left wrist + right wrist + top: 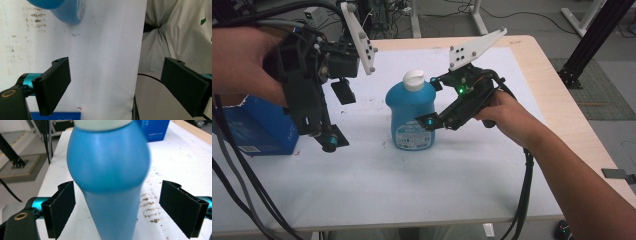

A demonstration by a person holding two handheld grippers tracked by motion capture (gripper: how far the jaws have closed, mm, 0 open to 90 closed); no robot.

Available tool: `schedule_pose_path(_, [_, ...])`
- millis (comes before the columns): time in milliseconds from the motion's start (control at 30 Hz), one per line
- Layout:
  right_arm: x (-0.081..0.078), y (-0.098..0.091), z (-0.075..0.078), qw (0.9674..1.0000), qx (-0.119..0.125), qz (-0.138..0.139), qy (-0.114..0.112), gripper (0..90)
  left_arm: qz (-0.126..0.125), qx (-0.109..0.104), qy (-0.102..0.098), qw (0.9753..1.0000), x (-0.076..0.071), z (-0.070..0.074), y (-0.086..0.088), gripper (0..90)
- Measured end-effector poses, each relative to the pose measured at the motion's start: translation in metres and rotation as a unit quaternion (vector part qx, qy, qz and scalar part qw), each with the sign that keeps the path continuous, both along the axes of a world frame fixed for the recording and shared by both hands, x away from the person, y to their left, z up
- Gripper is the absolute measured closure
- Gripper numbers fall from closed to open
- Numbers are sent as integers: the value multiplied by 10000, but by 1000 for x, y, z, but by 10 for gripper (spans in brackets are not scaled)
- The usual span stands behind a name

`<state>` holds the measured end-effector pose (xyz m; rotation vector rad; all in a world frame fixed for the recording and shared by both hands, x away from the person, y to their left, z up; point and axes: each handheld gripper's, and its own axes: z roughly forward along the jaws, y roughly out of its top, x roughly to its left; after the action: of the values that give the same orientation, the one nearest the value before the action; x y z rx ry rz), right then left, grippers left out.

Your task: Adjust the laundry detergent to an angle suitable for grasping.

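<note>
Right tongs (117, 212): spread, pads on both sides of the bottle, a gap at each side, not pressing it.
Bottle (412, 115): blue, white cap, upright on the white sheet (427, 175) in the middle of the counter (557, 100); its body stands between the right pads.
Left tongs (337, 115): spread, nothing between the pads, held above the sheet to the left of the bottle, apart from it.
Box (257, 127): blue, at the left edge of the counter, behind the left tongs.
</note>
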<state>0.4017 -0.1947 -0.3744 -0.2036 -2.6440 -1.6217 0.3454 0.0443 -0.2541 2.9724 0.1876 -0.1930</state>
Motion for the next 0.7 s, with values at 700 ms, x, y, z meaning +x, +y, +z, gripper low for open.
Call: schedule_pose_path(700, [-9,-45,47,9943,-956,-366,-311,7,-6,-6,-95,10000,1,7,-4,93])
